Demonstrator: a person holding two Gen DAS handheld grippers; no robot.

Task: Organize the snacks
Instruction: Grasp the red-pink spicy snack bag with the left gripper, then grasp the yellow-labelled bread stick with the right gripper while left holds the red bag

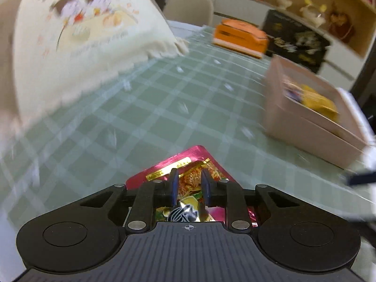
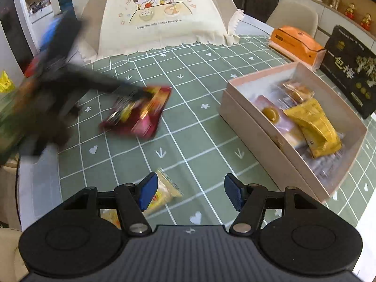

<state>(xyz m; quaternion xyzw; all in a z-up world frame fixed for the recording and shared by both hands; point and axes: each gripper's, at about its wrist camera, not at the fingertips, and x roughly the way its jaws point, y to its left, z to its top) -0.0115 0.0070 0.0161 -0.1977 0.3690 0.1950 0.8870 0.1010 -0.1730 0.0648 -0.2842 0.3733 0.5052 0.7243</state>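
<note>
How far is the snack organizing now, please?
Done: several snacks, including a yellow packet, lie in the pink box. In hand: the left hand-held gripper is shut on a red snack packet. Left: a pale packet under the open right hand-held gripper.

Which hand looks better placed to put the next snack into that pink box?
The left. Its left gripper is already shut on the red snack packet. The right gripper is open and holds nothing, hovering over a yellow packet on the table, though nearer the pink box.

"开饭啦!" and "Enjoy the little things everyday." on food cover (image 2: 164,14)
</note>
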